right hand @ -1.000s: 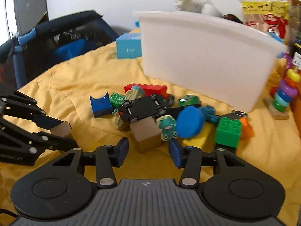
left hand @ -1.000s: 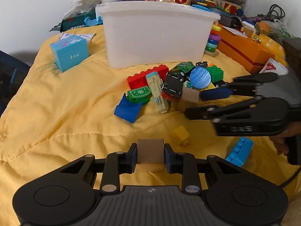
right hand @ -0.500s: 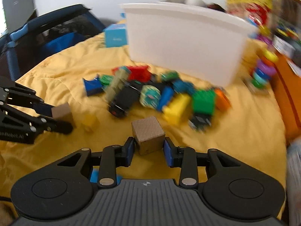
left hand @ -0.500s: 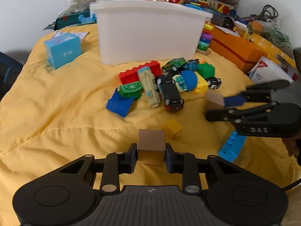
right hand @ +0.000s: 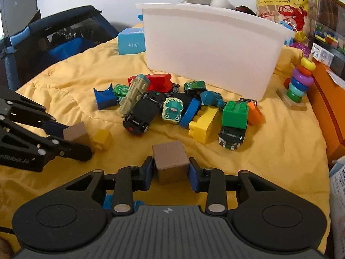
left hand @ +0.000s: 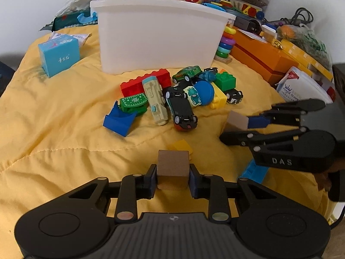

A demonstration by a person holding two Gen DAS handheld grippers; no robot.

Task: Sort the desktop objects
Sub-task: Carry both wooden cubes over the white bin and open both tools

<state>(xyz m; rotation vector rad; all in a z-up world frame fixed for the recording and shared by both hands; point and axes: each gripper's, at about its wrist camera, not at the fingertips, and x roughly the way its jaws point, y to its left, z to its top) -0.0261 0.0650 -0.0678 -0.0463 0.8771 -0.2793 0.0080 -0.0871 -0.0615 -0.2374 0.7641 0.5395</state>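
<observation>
surface: yellow quilt [left hand: 54, 129], toy pile mid-frame | white bin [left hand: 159, 34] upper centre | left tool [left hand: 173, 178] clamps brown cube [left hand: 173, 168] | right tool [right hand: 171, 171] clamps second brown cube [right hand: 170, 164]

Right gripper [right hand: 171, 173]: pads clamped on a brown wooden cube [right hand: 170, 164], held above the yellow quilted cloth [right hand: 269, 146].
Left gripper [right hand: 79, 139]: at left edge, closed on a second brown wooden cube [right hand: 76, 132].
Small yellow cube [right hand: 103, 139]: on cloth, just beside left gripper's cube.
White plastic bin [right hand: 211, 49]: behind toy pile.

The toy pile [left hand: 179, 95] lies on the blanket [left hand: 54, 129] before the bin [left hand: 157, 34], the ring stacker [right hand: 298, 82] to its right.
</observation>
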